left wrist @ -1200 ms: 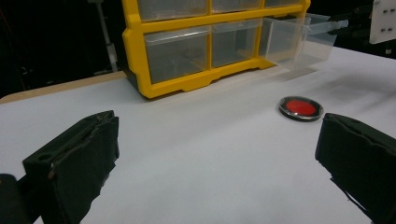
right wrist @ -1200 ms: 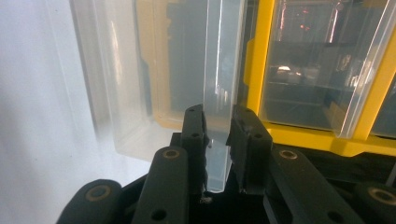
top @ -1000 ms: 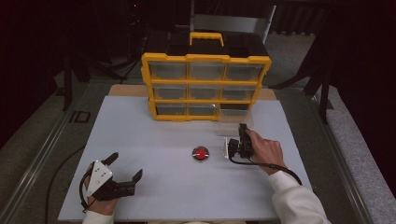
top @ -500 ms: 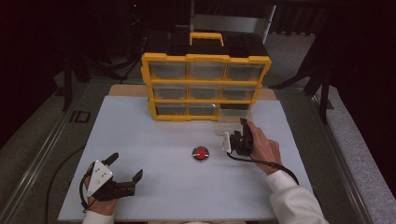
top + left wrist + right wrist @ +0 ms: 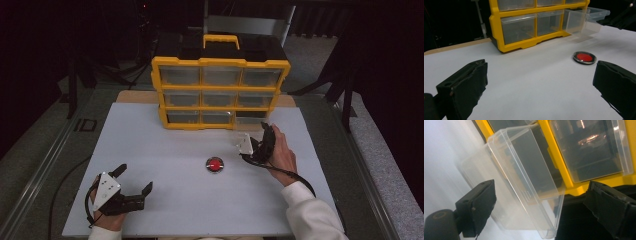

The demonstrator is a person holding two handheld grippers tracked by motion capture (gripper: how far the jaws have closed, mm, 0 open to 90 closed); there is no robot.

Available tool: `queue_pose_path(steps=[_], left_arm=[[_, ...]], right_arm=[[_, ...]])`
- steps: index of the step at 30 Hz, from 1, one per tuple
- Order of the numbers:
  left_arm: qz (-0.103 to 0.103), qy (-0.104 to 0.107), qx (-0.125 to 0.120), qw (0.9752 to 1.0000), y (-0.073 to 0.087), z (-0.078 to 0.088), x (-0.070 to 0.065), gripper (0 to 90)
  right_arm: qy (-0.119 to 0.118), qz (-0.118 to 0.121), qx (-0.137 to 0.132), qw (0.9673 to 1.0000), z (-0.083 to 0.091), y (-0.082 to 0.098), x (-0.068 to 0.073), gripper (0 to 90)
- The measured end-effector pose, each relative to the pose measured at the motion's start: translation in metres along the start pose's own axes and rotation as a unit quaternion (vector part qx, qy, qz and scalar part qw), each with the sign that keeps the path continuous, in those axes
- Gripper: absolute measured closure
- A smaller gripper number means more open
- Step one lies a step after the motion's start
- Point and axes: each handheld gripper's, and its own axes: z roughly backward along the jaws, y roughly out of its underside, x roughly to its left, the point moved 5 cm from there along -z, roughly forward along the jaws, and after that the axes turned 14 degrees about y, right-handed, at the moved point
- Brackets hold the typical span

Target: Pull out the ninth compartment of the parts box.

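Now | right gripper (image 5: 252, 142) tilted sideways at clear drawer (image 5: 524, 177), jaws just spread | left gripper (image 5: 134, 180) level, jaws spread

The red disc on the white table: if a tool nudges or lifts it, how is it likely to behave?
The red disc lies flat and low on the smooth white table, so it would probably slide, not tip. Its dark rim looks thin, so pinching it from above may be fiddly. It seems small and likely light; set on edge, it could roll.
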Motion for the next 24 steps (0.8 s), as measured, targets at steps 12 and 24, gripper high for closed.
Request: queue_pose_path(steps=[12, 24], left_arm=[[0.0, -0.002, 0.001, 1.0, 0.0002, 0.0, 0.0007, 0.0], [0.001, -0.002, 0.002, 1.0, 0.0003, -0.0001, 0.0009, 0.0]], right_arm=[[-0.055, -0.081, 0.007, 0.9952, -0.0005, -0.0046, 0.0009, 8.9], [-0.117, -0.155, 0.014, 0.9807, -0.0008, -0.0062, -0.0029, 8.8]])
